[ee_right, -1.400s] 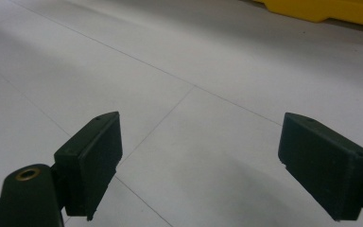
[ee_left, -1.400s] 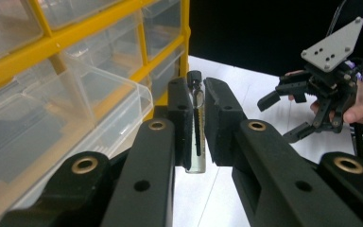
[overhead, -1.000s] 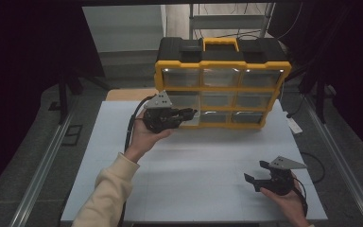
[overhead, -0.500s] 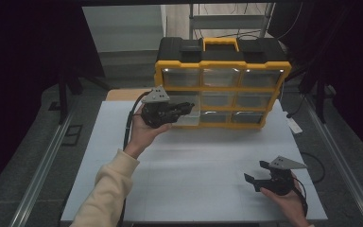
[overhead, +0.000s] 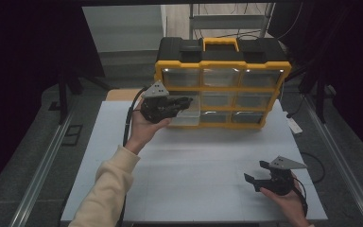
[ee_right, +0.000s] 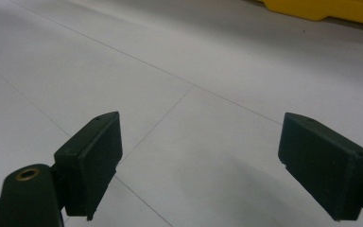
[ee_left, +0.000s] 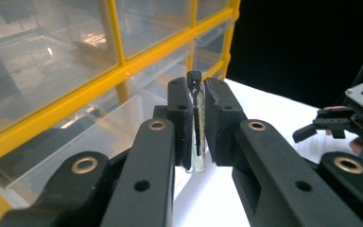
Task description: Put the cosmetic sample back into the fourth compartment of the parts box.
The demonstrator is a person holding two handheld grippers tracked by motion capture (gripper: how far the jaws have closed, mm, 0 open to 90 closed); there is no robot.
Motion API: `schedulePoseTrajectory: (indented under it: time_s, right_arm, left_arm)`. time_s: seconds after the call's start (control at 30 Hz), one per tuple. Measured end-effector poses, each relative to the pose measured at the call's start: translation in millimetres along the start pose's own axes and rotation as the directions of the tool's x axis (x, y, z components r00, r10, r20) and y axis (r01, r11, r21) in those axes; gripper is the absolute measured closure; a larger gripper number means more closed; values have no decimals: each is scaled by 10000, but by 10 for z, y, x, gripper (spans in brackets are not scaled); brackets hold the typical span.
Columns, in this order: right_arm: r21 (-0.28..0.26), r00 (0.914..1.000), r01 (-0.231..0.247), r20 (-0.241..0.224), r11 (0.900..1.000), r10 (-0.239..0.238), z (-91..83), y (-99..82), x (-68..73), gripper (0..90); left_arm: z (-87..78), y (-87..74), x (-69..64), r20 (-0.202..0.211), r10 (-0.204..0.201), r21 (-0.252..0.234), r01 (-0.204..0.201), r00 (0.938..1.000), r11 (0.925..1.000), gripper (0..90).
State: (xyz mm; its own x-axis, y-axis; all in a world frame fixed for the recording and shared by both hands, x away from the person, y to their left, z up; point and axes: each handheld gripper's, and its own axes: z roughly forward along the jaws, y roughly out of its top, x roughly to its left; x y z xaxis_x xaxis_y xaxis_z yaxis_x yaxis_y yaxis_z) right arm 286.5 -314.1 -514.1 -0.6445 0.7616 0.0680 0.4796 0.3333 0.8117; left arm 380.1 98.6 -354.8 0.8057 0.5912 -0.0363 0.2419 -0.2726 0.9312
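white table (overhead: 208, 161), metal shelf (overhead: 227, 19) behind

Small clear drawer (overhead: 185, 115) pulled partway out of yellow-and-black organizer (overhead: 223, 90), bottom-left slot, centre of high view; front wall stands upright, clamped between left gripper (ee_left: 197, 101) pads in centre of left gripper view, small black clip at its top edge; organizer standing upright at table's far edge

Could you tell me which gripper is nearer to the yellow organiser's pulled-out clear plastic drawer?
Left: the left gripper grips the clear drawer's front edge; the right gripper rests open near the table's front.
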Motion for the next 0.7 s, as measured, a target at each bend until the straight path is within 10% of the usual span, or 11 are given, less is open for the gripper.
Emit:
schedulePoseTrajectory:
  time_s: [0.7]
  right_arm:
    - [-18,10000,-13,-31,10000,13,0,-4,-9,152]
  left_arm:
    - [106,-67,281,-1007,-497,330,533,9937,9980,808]
